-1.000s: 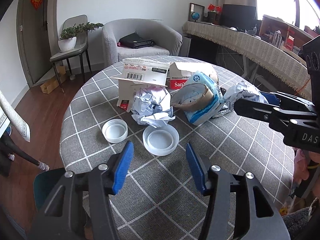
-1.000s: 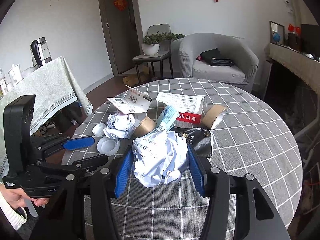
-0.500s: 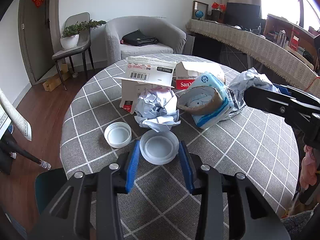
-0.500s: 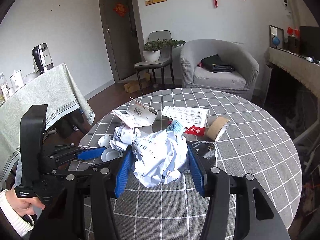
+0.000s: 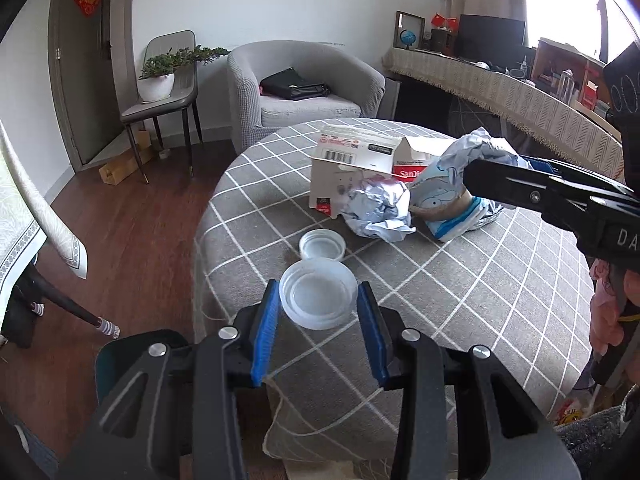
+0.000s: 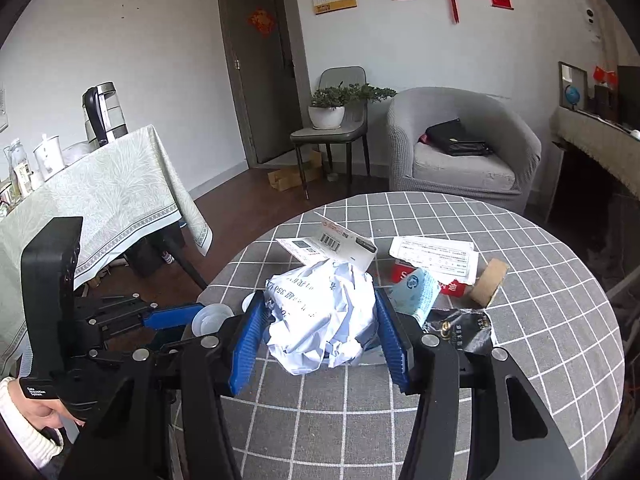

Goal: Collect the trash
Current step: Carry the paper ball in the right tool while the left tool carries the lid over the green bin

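While the left gripper (image 5: pixel 318 300) clamps a translucent lid (image 5: pixel 319 299) near the table (image 5: pixel 460 300) edge, the right gripper (image 6: pixel 320 322) holds crumpled paper (image 6: pixel 322 316).

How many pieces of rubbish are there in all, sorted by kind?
Plastic lids: 2, the large lid in the left gripper, and the small lid.
Crumpled paper balls: 2, one in the right gripper, one on the table.
Cardboard boxes: 2, white box, red box.
Tape rolls: 1.
Blue packets: 1.
Black wrappers: 1.
Total: 9.
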